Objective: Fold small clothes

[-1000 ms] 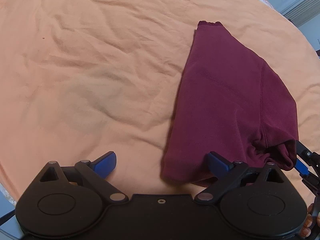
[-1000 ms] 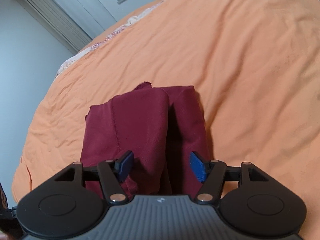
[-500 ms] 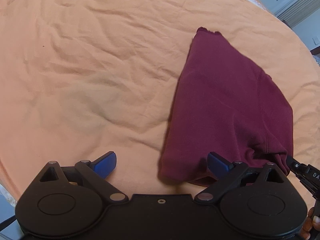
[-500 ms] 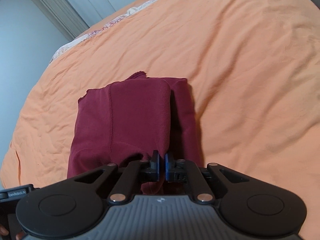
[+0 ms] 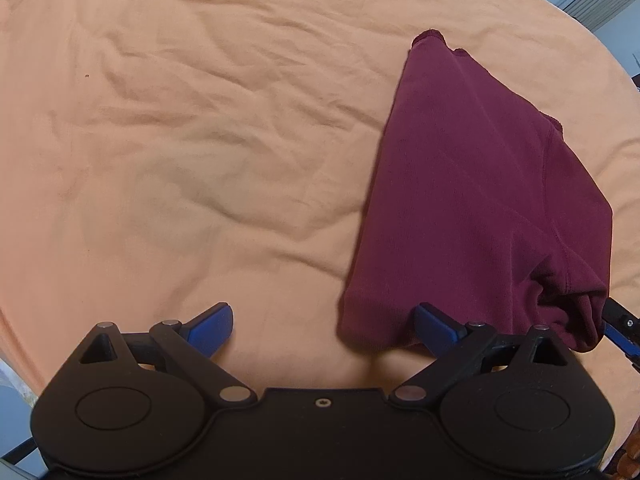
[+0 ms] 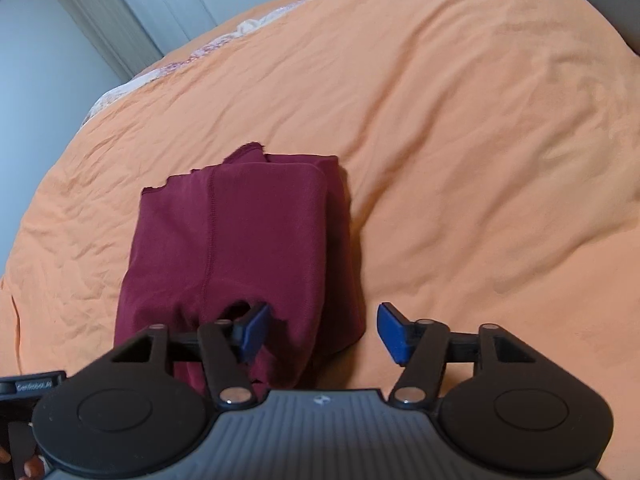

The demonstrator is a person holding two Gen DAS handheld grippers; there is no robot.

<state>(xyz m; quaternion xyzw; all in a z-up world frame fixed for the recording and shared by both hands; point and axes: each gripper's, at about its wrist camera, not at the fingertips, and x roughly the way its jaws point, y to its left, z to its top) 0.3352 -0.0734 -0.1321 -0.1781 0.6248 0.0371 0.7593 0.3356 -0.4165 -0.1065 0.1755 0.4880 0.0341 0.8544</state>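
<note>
While creased orange bedding surrounds it, maroon garment seemingly lies folded.

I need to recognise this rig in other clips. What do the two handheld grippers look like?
Both are black plastic with twin round discs, silver pivot rivets and angled linkage arms ending in blue finger pads. The left gripper has a smooth black body; the right gripper has a ribbed grey body with a small white logo. A white-lettered label shows on the left gripper's side in the right wrist view.

The maroon garment's near edge is hidden behind the right gripper, possibly bunched there.
</note>
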